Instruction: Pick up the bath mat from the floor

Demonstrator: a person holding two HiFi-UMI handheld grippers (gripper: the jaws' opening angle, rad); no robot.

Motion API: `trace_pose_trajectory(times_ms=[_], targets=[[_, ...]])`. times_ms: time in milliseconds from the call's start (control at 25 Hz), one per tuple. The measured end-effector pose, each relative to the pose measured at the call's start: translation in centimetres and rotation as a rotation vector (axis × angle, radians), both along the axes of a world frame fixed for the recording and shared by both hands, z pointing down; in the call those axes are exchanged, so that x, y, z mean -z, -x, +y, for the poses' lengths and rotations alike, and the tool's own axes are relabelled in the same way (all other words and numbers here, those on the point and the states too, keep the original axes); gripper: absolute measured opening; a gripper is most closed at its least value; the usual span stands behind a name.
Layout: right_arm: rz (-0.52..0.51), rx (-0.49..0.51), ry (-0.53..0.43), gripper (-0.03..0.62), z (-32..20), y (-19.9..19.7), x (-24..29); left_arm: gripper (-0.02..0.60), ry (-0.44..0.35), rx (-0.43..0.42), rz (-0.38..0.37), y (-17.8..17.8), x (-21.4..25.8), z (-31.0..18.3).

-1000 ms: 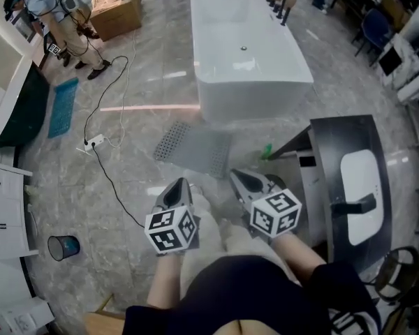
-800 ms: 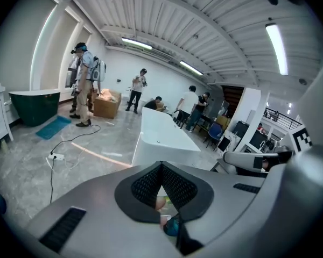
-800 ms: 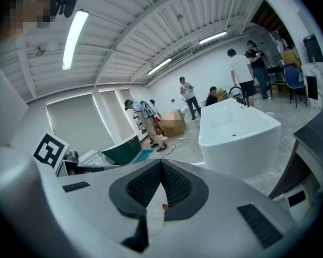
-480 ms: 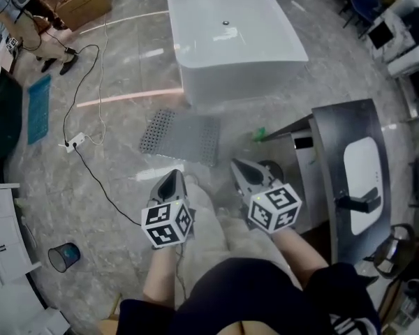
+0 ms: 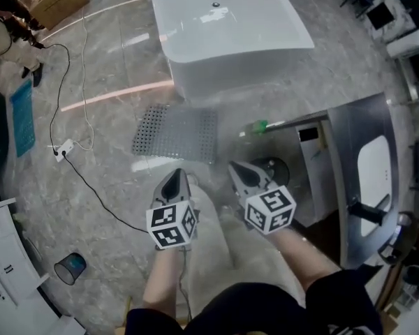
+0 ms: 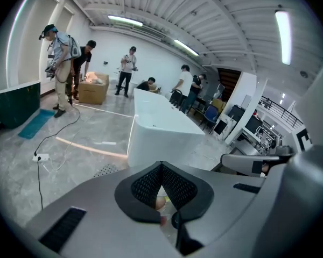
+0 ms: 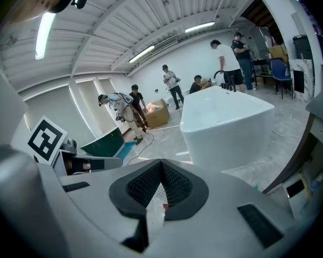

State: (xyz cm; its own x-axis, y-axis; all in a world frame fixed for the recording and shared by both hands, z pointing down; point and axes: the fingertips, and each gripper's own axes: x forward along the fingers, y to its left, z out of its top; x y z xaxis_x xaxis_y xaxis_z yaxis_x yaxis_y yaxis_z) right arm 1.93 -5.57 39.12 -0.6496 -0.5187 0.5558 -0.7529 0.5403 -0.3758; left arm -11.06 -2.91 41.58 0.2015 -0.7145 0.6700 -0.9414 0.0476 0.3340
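Observation:
The grey perforated bath mat lies flat on the marble floor just in front of the white bathtub. My left gripper and right gripper are held side by side above my legs, both short of the mat's near edge and apart from it. Both stand shut with nothing between the tips. In the left gripper view a corner of the mat shows beyond the shut left gripper. The right gripper view has the shut right gripper pointing toward the bathtub.
A black cable and power strip trail across the floor left of the mat. A dark vanity with a white basin stands at the right, a small bin at the lower left. Several people stand at the far end of the room.
The head view has tipped forward: bathtub and mat have slid toward the upper left of the picture and sit closer. Both grippers keep their places, still shut.

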Motion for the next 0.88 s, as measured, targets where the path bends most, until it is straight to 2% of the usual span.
trace_pose_trajectory(times_ms=[240, 440, 880], targets=[[0.072, 0.012, 0.046, 0.012, -2.3, 0.9, -8.2, -0.006, 0.043, -0.036, -0.003, 0.5, -6.9, -2.7], [0.106, -0.016, 0.094, 0.011, -4.2, 1.5, -16.1, -0.006, 0.1, -0.04, 0.005, 1.1, -13.6, -4.1], [0.207, -0.037, 0.226, 0.012, -4.7, 1.0, -31.7, -0.006, 0.236, -0.063, 0.003, 2.1, -28.3, -4.9]])
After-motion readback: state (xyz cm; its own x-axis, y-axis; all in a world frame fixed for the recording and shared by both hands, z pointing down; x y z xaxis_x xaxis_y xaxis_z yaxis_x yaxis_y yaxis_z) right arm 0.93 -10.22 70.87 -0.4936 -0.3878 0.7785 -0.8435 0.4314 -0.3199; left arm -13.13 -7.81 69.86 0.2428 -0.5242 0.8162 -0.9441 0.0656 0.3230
